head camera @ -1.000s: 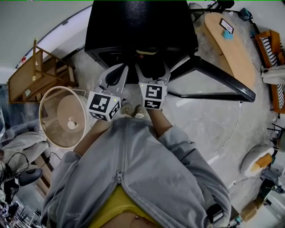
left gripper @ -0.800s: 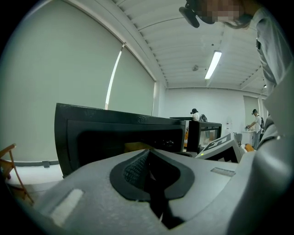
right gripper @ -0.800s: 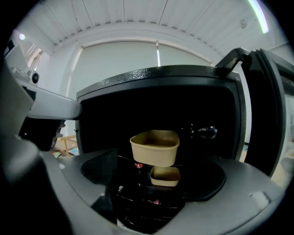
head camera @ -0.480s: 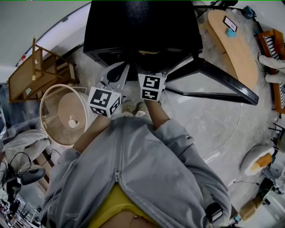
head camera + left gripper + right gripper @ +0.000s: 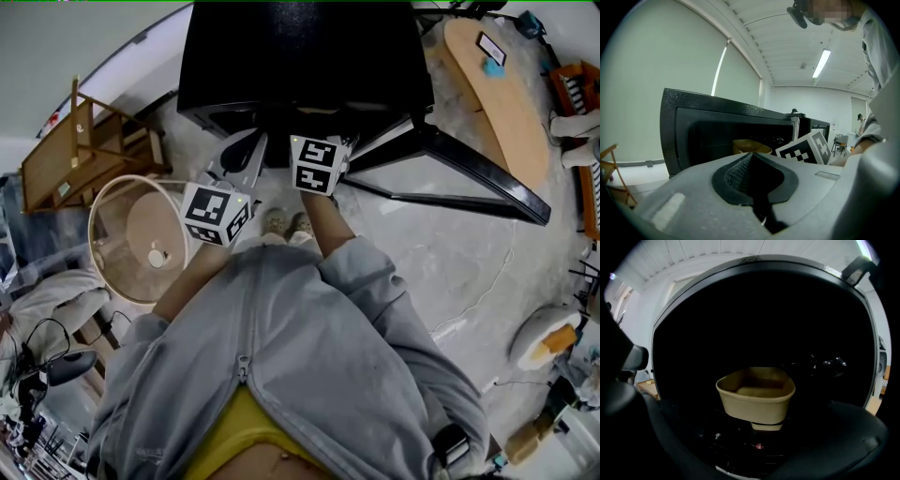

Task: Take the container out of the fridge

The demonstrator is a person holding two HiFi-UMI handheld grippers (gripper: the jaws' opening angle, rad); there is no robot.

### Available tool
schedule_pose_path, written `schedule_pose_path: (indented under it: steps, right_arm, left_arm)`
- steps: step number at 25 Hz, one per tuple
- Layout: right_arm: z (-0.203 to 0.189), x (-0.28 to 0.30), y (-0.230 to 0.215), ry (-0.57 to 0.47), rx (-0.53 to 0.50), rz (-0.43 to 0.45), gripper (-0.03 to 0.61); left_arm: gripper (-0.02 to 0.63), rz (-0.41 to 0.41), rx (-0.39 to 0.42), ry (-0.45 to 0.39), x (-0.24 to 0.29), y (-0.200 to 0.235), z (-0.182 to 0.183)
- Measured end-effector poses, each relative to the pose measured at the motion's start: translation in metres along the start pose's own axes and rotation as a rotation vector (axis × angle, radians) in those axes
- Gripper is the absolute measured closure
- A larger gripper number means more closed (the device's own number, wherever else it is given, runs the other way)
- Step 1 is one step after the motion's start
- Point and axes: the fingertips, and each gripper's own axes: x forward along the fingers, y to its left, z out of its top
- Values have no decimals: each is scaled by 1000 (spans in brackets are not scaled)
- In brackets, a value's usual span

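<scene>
Seen from above, a person in a grey zip jacket (image 5: 281, 356) reaches both arms ahead and down, the left forearm (image 5: 192, 281) and right forearm (image 5: 325, 230) bare below the pushed-up sleeves. The left tongs (image 5: 242, 157) are held nearer the body, jaws pressed together with nothing between the ribbed pads (image 5: 736, 176), their marker cube (image 5: 216, 214) tilted toward the person's left. The right tongs (image 5: 752, 427) are thrust further forward, marker cube (image 5: 317, 165) facing up, jaws spread wide apart. The two tongs sit close side by side, not touching.
</scene>
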Motion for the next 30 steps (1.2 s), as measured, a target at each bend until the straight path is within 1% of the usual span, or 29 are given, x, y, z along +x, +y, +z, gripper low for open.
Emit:
schedule_pose_path:
  steps: [3,6,9,13,19,30]
  right_arm:
    - [-3,7,0,17,1,-12,74]
    - [-7,11,-4,28,26,-40,75]
    - [-9,13,-8,22,28,-61,101]
    - [-6,9,-6,11,0,-43,106]
    - [7,-19,2,-15,-68,5,107]
    - [14,-95,-5,-7,-49,14,109]
  left_arm:
    - [611,14,1,1,-5,5,-1]
    - [611,17,1,0,-9,5,-1]
    - [611,18,0,0,-14,6,-2]
    - [611,25,-3,-2,-18,6,-4]
    - [611,4,-12,-22,-16,-4,-1]
    - [611,-48,-10,-72,-12,-28,12]
